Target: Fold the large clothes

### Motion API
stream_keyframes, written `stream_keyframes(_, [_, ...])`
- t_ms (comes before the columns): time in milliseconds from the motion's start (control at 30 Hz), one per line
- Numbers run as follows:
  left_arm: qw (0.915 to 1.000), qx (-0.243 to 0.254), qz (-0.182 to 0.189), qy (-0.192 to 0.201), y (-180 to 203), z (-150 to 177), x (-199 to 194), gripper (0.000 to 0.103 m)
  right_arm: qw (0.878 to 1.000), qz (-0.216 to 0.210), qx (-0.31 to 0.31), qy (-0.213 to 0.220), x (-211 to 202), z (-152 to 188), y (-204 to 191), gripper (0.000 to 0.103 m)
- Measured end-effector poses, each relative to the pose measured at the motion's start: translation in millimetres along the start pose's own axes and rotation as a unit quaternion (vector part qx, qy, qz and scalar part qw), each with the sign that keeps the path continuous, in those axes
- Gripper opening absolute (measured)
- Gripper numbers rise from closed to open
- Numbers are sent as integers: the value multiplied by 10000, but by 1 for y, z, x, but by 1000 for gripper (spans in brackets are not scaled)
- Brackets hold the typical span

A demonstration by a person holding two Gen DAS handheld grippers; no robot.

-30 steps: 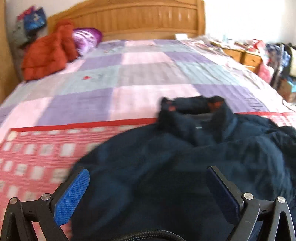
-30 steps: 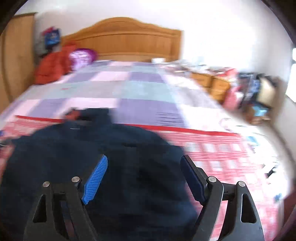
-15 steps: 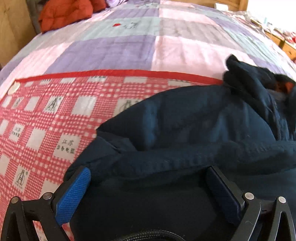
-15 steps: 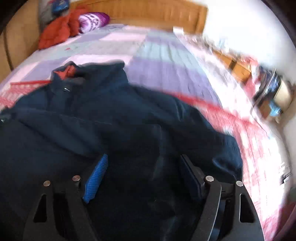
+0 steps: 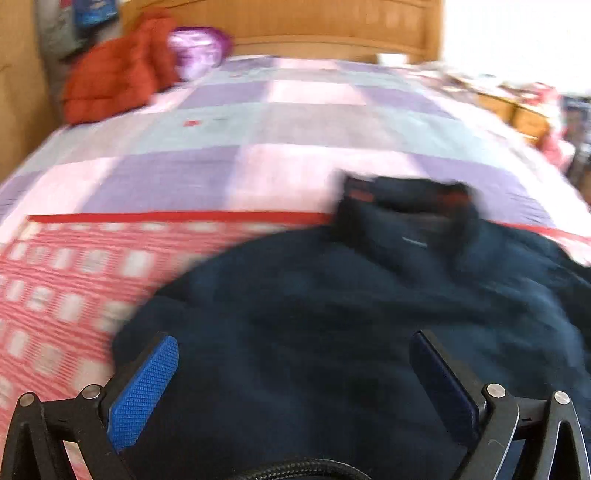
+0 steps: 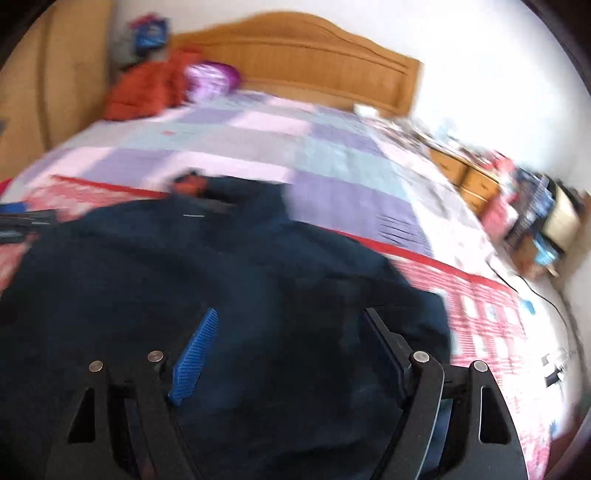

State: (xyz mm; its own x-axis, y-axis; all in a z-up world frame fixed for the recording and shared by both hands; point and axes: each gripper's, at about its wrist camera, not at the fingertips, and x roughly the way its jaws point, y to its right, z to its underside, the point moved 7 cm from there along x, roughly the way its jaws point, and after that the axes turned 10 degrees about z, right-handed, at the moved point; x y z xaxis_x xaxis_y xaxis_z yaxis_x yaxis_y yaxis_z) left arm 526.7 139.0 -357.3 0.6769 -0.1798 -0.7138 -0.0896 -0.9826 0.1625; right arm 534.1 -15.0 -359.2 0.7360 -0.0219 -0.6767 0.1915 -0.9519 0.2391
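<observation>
Two views, both blurred. Left wrist: left gripper jaws spread wide, gripping nothing; dark navy jacket lying between and beyond them on a red checked sheet; past it a pastel patchwork bedspread, orange garment, wooden headboard. Right wrist: right gripper jaws likewise wide and empty over the jacket; cluttered wooden drawers beyond the right jaw.

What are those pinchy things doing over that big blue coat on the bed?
A person holds two grippers over a dark navy jacket spread on the bed. The left gripper and right gripper both hang open above it, with nothing pinched. The jacket lies rumpled, collar toward the headboard, not yet folded.
</observation>
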Motion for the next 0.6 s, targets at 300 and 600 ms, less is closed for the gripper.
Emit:
stream_keyframes(300, [9985,-104,-228,-484,-57,55,23,103,9976,-20,-13,-696,34,65,43,44])
stream_keyframes(600, [9998,-15,-32,185,-52,5,-17,103,9990,-153,281,-304,8,18,48,53])
